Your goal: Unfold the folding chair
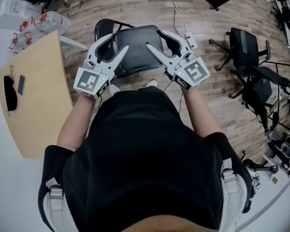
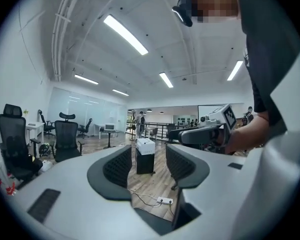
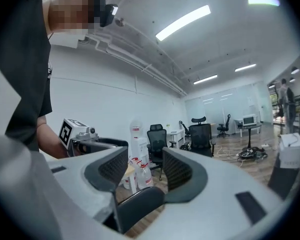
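The black folding chair point(image 1: 137, 50) stands on the wooden floor right in front of the person, its seat flat and its backrest point(image 1: 102, 25) at the far left. Both grippers are held up above the seat, side by side, pointing away from the person. My left gripper point(image 1: 117, 41) is open with nothing between its fingers; in the left gripper view its jaws point(image 2: 147, 166) frame only the room. My right gripper point(image 1: 153, 38) is open and empty too, and its jaws point(image 3: 145, 171) touch nothing. Each gripper shows in the other's view, the right gripper point(image 2: 210, 131) and the left gripper point(image 3: 90, 141).
A light wooden table point(image 1: 38, 95) with small dark items stands at the left, water bottles point(image 1: 34, 23) beyond it. A black office chair point(image 1: 246, 57) is at the right. A power strip with cable point(image 1: 188, 40) lies behind the folding chair. A white box on a black stand point(image 2: 145, 154) stands ahead.
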Action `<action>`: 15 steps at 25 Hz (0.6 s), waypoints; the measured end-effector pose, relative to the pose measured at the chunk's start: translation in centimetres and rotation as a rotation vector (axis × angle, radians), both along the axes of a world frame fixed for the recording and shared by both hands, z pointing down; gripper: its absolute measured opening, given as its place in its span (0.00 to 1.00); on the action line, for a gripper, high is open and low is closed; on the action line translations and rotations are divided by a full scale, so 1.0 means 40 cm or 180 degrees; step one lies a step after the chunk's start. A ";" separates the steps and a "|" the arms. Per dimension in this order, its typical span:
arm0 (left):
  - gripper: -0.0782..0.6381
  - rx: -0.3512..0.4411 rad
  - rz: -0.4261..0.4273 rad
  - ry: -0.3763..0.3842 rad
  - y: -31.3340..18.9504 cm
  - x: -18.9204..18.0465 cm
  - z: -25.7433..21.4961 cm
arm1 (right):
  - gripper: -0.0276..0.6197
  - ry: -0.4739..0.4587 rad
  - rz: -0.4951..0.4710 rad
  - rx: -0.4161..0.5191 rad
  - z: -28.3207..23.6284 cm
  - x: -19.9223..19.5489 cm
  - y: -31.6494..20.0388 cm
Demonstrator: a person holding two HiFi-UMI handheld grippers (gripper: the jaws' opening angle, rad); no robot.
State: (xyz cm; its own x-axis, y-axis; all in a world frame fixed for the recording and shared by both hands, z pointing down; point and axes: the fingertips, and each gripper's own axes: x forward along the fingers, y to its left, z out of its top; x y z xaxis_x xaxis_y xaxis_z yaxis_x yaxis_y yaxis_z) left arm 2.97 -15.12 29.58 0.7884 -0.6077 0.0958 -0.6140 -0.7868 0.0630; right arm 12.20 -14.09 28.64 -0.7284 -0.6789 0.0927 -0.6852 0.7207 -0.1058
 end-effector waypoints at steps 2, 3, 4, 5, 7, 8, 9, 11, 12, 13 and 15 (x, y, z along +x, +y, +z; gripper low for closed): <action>0.40 0.0076 0.0071 0.0017 0.009 0.009 -0.028 | 0.38 0.0074 0.0012 0.0072 -0.025 -0.015 0.011; 0.40 0.0106 0.0103 0.0021 0.016 0.014 -0.037 | 0.38 0.0101 0.0016 0.0097 -0.034 -0.022 0.018; 0.39 0.0132 0.0134 0.0024 0.023 0.017 -0.043 | 0.38 0.0121 0.0023 0.0116 -0.041 -0.028 0.025; 0.39 0.0155 0.0166 0.0025 0.029 0.019 -0.049 | 0.37 0.0131 0.0037 0.0129 -0.046 -0.034 0.032; 0.39 0.0180 0.0218 0.0043 0.038 0.018 -0.063 | 0.37 0.0119 0.0074 0.0136 -0.056 -0.045 0.042; 0.39 0.0183 0.0237 0.0057 0.042 0.016 -0.070 | 0.37 0.0102 0.0094 0.0130 -0.060 -0.050 0.046; 0.38 0.0185 0.0250 0.0063 0.045 0.013 -0.075 | 0.37 0.0088 0.0110 0.0121 -0.064 -0.055 0.049; 0.38 0.0184 0.0264 0.0063 0.050 0.006 -0.080 | 0.37 0.0075 0.0135 0.0116 -0.066 -0.061 0.055; 0.38 0.0183 0.0268 0.0064 0.051 0.002 -0.081 | 0.36 0.0075 0.0144 0.0118 -0.065 -0.064 0.057; 0.38 0.0183 0.0271 0.0066 0.051 -0.001 -0.082 | 0.36 0.0075 0.0149 0.0115 -0.064 -0.067 0.059; 0.38 0.0185 0.0273 0.0067 0.053 -0.006 -0.083 | 0.36 0.0073 0.0161 0.0100 -0.062 -0.071 0.063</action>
